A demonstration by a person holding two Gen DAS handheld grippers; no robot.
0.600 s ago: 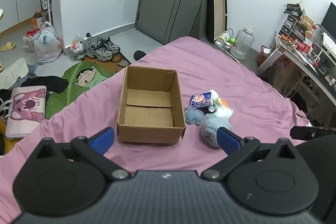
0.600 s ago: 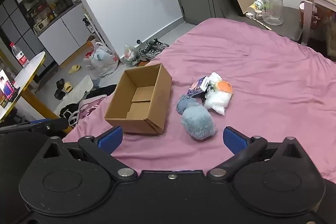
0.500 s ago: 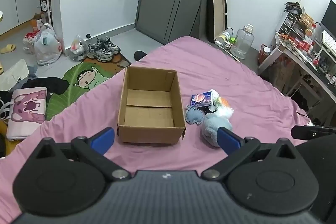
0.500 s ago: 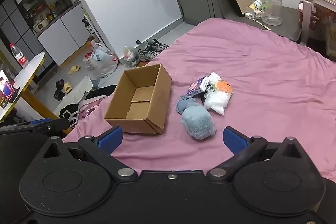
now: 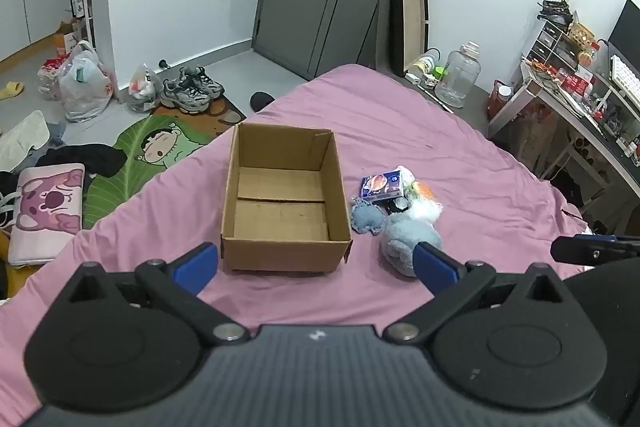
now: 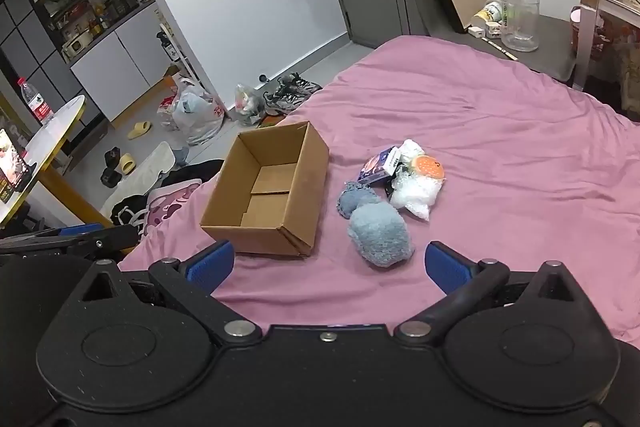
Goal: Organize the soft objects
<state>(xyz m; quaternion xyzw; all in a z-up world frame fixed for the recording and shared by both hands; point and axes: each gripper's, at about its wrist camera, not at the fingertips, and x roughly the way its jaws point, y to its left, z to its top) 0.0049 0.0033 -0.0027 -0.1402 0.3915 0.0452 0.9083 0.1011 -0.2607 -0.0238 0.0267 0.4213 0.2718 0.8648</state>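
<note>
An open, empty cardboard box (image 5: pixel 282 201) (image 6: pixel 268 191) sits on the pink bed (image 5: pixel 400 131). Right of it lies a pile: a large blue plush (image 5: pixel 404 239) (image 6: pixel 380 233), a small blue knitted toy (image 5: pixel 366 219) (image 6: pixel 352 199), a small printed packet (image 5: pixel 382 187) (image 6: pixel 378 167), and a white bag with an orange item (image 5: pixel 424 203) (image 6: pixel 420 183). My left gripper (image 5: pixel 316 263) is open and empty, just short of the box's near wall. My right gripper (image 6: pixel 326 265) is open and empty, just short of the large plush.
The bed's left edge drops to a floor with a green cartoon mat (image 5: pixel 152 155), a pink cushion (image 5: pixel 48 207), shoes (image 5: pixel 192 93) and bags (image 5: pixel 84 83). A desk (image 5: pixel 580 107) and a clear jug (image 5: pixel 458 75) stand to the right.
Both views have shifted very slightly; the box and soft objects have not moved and both grippers stay open.
</note>
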